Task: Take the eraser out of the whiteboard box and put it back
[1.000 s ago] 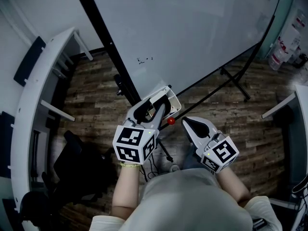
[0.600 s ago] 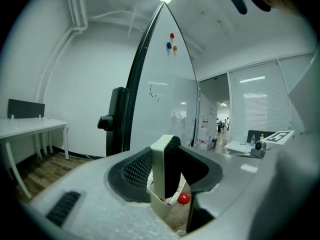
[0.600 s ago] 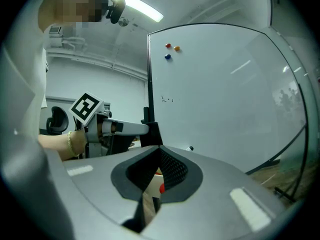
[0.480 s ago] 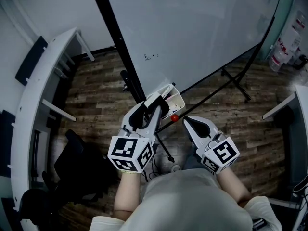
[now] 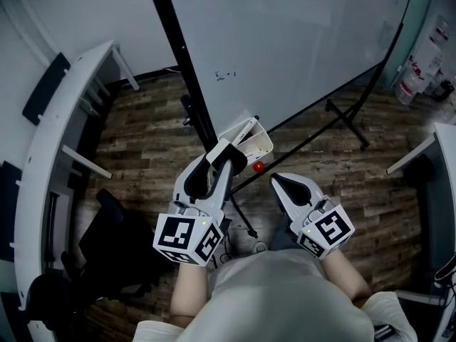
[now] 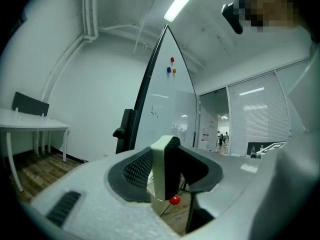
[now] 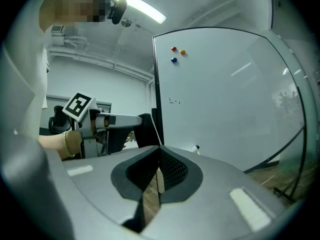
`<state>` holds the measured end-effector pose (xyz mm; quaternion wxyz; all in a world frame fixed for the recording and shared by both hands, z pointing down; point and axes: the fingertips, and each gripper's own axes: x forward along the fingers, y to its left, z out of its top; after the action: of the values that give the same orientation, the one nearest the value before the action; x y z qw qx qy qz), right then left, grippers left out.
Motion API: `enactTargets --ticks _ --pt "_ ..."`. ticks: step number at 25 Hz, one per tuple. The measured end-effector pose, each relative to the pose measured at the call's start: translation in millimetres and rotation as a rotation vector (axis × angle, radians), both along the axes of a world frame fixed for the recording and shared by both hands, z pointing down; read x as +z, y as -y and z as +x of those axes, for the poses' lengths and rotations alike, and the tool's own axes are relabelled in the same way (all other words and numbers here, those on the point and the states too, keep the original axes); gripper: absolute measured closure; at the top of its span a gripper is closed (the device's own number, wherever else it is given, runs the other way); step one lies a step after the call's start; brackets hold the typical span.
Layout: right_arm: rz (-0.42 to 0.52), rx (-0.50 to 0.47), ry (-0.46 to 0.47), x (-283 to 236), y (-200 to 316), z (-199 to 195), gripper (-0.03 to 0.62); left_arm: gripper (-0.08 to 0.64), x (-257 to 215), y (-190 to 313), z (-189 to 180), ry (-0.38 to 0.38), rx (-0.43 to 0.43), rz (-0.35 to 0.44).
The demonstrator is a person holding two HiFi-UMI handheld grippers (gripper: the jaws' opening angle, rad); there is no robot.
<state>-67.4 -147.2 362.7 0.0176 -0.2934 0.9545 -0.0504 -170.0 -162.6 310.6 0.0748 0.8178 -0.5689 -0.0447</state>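
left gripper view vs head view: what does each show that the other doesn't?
Only left gripper view: the ceiling light and window blinds.
Only head view: the right gripper, shut with nothing in it, and the chair.
Both: the left gripper shut on the eraser, the red ball and the whiteboard.

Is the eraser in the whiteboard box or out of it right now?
Out. The left gripper is clamped on the eraser, held just short of the box in the head view.
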Motion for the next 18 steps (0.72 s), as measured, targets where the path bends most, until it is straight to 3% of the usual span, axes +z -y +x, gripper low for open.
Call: enactTargets --ticks 11,18 --pt "0.026 0.016 0.006 -10 -14 9 0.586 0.391 -1 -26 -8 -0.055 -0.023 0.041" --pt "0.026 0.017 0.012 -12 -19 10 0.586 0.399 6 -32 -6 -0.013 -0.013 0.022"
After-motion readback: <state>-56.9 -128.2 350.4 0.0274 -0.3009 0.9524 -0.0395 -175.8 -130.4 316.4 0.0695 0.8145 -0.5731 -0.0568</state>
